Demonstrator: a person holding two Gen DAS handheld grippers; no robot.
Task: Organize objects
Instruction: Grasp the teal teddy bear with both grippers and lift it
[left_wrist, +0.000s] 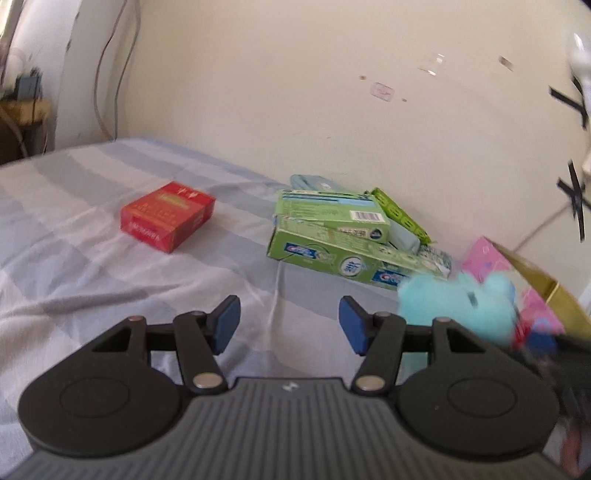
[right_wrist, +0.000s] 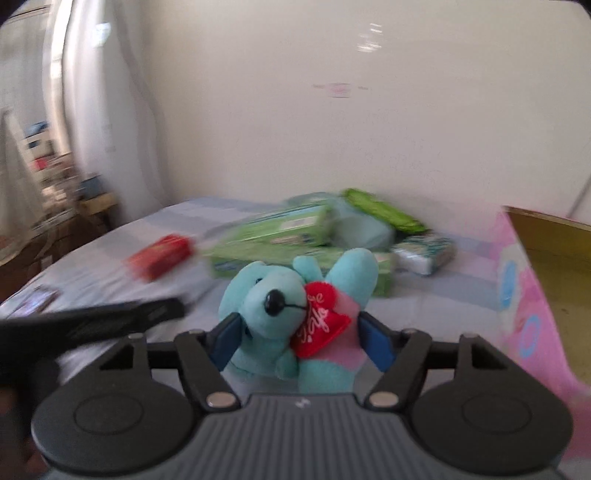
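A turquoise plush dog (right_wrist: 269, 295) with a red heart sits between the blue pads of my right gripper (right_wrist: 299, 332), which is shut on its sides. In the left wrist view the same plush dog (left_wrist: 454, 306) shows blurred at the right. My left gripper (left_wrist: 290, 317) is open over the striped bedsheet (left_wrist: 74, 258) with nothing between its fingers. A red box (left_wrist: 168, 216) lies ahead to its left. Stacked green toothpaste boxes (left_wrist: 332, 236) lie ahead to its right, near the wall.
A pink box (right_wrist: 524, 288) with a gold inside stands at the right. Near the stack lie a green packet (left_wrist: 400, 216), a light blue pouch (left_wrist: 404, 232) and a tissue pack (right_wrist: 424, 254). A wall backs the bed; furniture stands at far left.
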